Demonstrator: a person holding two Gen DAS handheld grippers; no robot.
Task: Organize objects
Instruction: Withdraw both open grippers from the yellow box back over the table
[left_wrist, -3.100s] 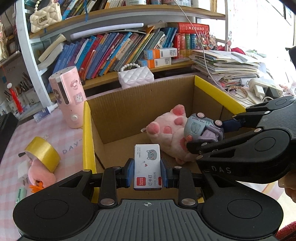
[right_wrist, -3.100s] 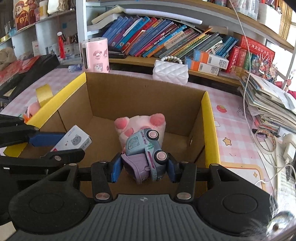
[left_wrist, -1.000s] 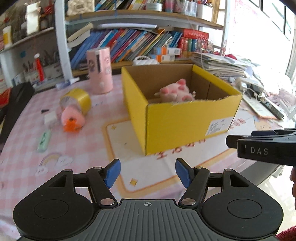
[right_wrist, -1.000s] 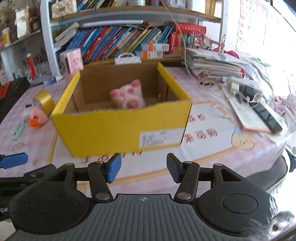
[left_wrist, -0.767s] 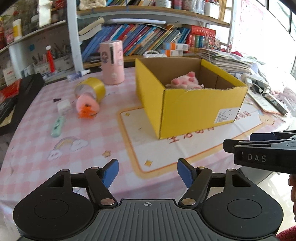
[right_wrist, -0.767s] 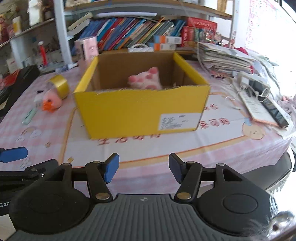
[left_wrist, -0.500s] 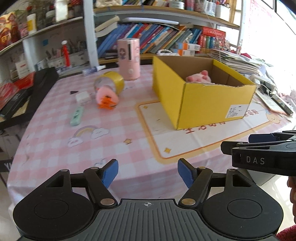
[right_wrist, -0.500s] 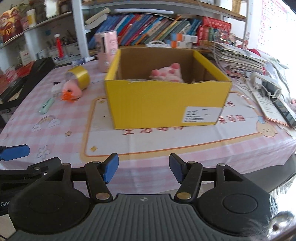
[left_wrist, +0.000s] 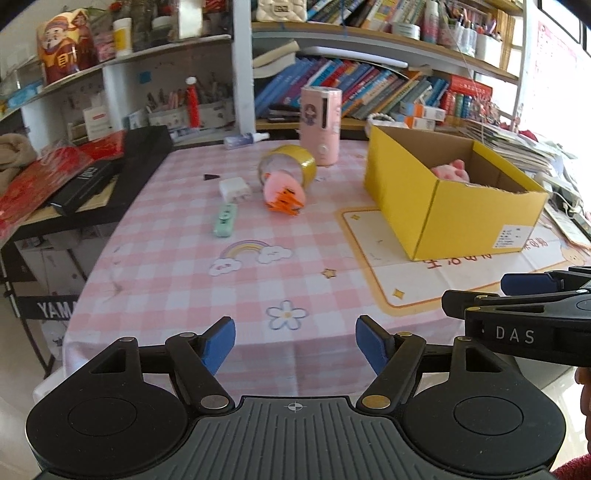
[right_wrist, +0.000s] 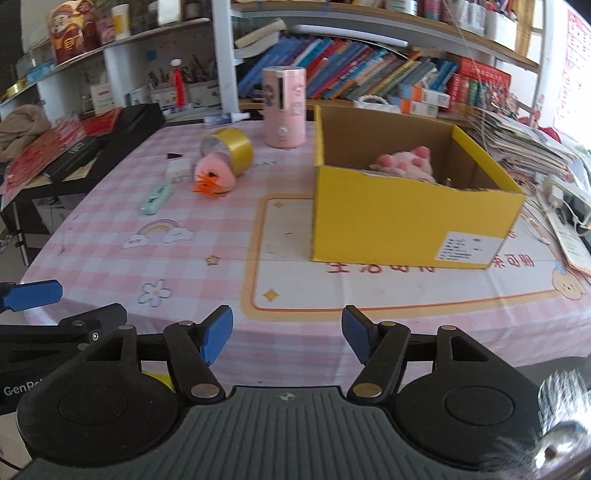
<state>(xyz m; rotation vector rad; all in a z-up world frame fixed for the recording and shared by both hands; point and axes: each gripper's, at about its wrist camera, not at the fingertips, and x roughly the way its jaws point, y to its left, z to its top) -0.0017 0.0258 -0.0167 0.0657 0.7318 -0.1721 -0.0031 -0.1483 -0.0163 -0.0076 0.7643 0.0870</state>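
A yellow cardboard box (left_wrist: 476, 229) (right_wrist: 373, 225) stands on the pink checked table with a pink plush toy (left_wrist: 450, 171) (right_wrist: 406, 162) showing inside. Left of it lie a pink duck toy (left_wrist: 284, 190) (right_wrist: 216, 177), a yellow tape roll (left_wrist: 295, 164) (right_wrist: 236, 146), a white charger (left_wrist: 234, 188), a green stapler-like item (left_wrist: 225, 219) (right_wrist: 157, 199) and a pink cylinder (left_wrist: 319, 125) (right_wrist: 284, 107). My left gripper (left_wrist: 295, 343) and right gripper (right_wrist: 286, 334) are both open and empty, held back at the table's near edge.
Bookshelves line the back wall. A black keyboard case with red paper (left_wrist: 74, 177) sits at the left. Stacked papers and cables (right_wrist: 535, 155) lie right of the box. The right gripper also shows in the left wrist view (left_wrist: 517, 295).
Both grippers let go of the card box and the toy car inside the yellow box, opened, and drew back to the table's near edge.
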